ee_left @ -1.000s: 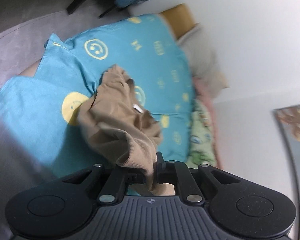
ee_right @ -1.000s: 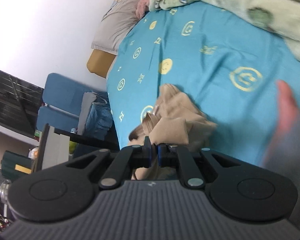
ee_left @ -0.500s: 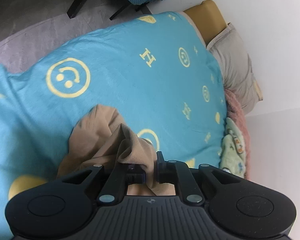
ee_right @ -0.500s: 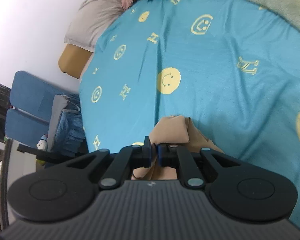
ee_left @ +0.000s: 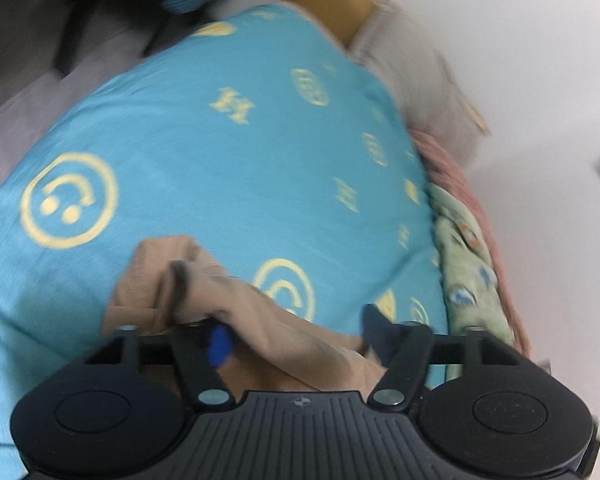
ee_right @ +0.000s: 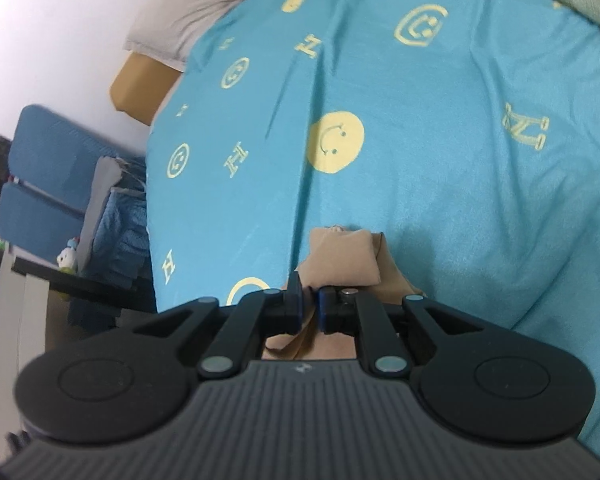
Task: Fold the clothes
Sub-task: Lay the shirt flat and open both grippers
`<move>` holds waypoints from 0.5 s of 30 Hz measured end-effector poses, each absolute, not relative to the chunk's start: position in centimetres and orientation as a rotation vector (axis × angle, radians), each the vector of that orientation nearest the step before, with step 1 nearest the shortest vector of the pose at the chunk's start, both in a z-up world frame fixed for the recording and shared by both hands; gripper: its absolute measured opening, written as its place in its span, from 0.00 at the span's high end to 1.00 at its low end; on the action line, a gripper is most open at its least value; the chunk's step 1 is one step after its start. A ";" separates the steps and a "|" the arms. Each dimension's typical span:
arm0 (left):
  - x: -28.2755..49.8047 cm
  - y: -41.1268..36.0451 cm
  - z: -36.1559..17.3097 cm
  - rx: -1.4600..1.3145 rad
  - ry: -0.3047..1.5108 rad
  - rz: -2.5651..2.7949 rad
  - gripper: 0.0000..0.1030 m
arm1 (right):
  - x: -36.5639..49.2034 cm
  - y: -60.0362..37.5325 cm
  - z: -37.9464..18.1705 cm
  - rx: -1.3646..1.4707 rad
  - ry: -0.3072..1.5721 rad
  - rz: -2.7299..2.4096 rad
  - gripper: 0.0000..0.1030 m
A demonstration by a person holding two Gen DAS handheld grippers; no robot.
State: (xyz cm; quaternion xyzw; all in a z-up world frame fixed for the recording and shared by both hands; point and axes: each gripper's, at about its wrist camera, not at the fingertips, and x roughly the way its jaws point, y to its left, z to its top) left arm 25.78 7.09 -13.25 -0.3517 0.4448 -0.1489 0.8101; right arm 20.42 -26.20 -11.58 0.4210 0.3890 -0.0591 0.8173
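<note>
The left gripper [ee_left: 296, 332] stands with its fingers spread wide apart, the tan garment [ee_left: 204, 284] lying bunched between and under them on the blue bedsheet [ee_left: 236, 176] rather than being pinched; the view is blurred, so whether a finger touches the cloth I cannot tell. The right gripper [ee_right: 309, 309] has its fingers drawn close together with a strip of the same tan cloth [ee_right: 342, 258] caught between the blue pads, a small puffed fold of it bulging just ahead of the fingertips. The garment sits near the edge of the bed, well apart from the grey pillow [ee_right: 188, 8] and the green blanket [ee_left: 466, 272] heaped along the far side. As for progress, the cloth looks crumpled and gathered, not a flat tidy rectangle, so I judge the folding unfinished: it would need spreading or squaring before it counts as folded, though how many folds it already carries the pictures do not settle
</note>
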 end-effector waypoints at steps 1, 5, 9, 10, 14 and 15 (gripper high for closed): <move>25.4 6.8 -12.7 -0.730 0.938 -0.354 0.17 | 20.2 -26.1 -11.3 0.886 0.822 -0.117 0.81; 23.4 5.7 -10.5 -0.610 0.861 -0.458 0.00 | 18.4 -25.8 -9.7 0.865 0.727 -0.076 0.15; 21.7 4.2 -8.8 -0.399 0.771 -0.458 0.00 | 18.6 -24.6 -9.8 0.768 0.712 -0.047 0.16; 21.3 3.9 -8.5 -0.347 0.750 -0.455 0.00 | 19.0 -24.3 -10.1 0.737 0.719 -0.039 0.16; 21.5 2.2 -9.7 -0.175 0.717 -0.393 0.00 | 20.4 -23.1 -11.4 0.614 0.746 -0.004 0.30; 21.9 2.0 -10.4 -0.169 0.728 -0.380 0.00 | 20.8 -22.8 -11.7 0.583 0.752 0.005 0.29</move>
